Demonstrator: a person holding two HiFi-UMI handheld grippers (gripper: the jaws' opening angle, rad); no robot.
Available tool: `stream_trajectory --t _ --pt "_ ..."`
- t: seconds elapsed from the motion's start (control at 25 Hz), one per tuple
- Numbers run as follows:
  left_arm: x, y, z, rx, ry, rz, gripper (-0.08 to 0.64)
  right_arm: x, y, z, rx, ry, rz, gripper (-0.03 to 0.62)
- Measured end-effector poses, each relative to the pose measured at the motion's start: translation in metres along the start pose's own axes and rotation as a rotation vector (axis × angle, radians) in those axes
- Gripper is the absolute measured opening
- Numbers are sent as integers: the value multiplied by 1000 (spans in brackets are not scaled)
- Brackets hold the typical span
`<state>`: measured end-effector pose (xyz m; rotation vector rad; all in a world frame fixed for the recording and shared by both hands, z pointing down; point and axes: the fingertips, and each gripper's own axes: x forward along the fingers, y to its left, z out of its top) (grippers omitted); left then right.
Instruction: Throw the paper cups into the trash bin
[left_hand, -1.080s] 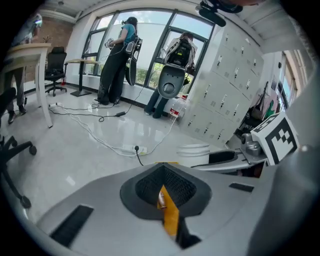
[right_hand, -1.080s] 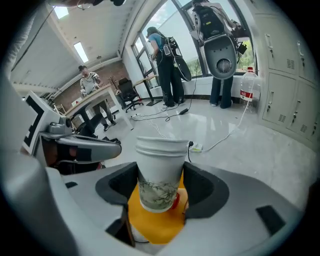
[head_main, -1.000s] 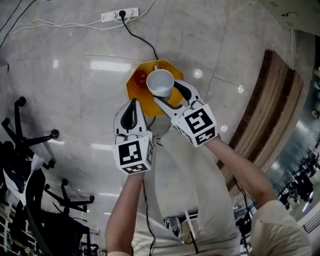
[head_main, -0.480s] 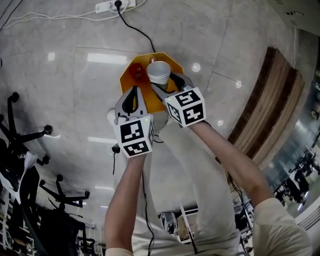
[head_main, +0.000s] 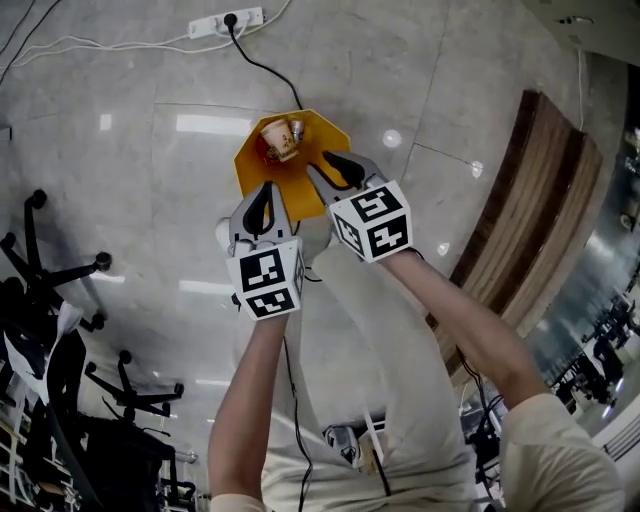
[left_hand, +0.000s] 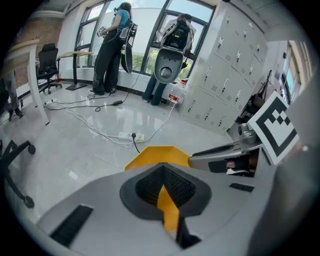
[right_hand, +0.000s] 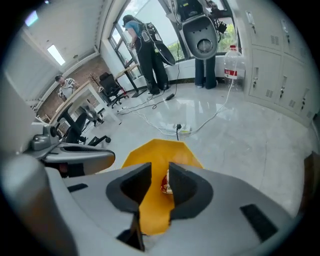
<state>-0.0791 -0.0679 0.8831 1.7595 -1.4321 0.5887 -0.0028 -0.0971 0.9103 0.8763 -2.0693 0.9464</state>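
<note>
Paper cup (head_main: 281, 138): tilted, inside the yellow trash bin (head_main: 312, 135), not touching either gripper.
Right gripper (right_hand: 159, 172): over the bin, jaws closing, a gap between them, nothing in the gap.
Left gripper (left_hand: 162, 170): jaws pressed together, holding nothing, close beside the right one.
Floor (head_main: 140, 150): shiny grey, power strip (head_main: 225, 20) beyond the bin.

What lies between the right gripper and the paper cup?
Only bare yellow wall of the trash bin, in the head view. The right gripper is closing, nothing between its jaws.
</note>
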Motion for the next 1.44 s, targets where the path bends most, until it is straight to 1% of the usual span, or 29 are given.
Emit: stream_trajectory --t 0.08,0.2,0.28,0.4,0.56,0.68,0.76,0.88,1.04,1.2,1.32,1.44 --pt "-21 -9 16 7 -13 -11 6 -28 13 16 -10 -29 5 61" --pt "-56 -24 49 -1 -44 -27 6 -74 35 44 -25 -60 31 32" --pt "-81 -36 80 -8 -79 -41 6 -105 50 68 -46 -87 49 13" --pt "-121 -54 129 -12 -138 -61 5 -151 75 108 -74 -136 72 8" --pt "-183 -81 183 -17 -190 -74 5 -218 109 156 -87 -199 85 8" --pt "-230 -100 224 -7 -246 -84 5 -263 133 193 -110 -257 98 8" --pt "-263 -115 244 7 -282 -85 6 -295 150 210 -140 -290 105 7" --pt "-310 -132 268 31 -329 -89 5 -341 176 232 -178 -335 117 7" --pt "-365 -147 286 36 -358 -91 6 -396 216 253 -242 -381 140 8" --pt "-423 -168 316 103 -431 -88 6 -451 250 270 -333 -433 158 8" --pt "-460 -185 334 146 -470 -96 5 -487 265 282 -347 -465 163 6" --pt "-493 -197 339 149 -470 -96 5 -523 278 292 -345 -498 166 7"
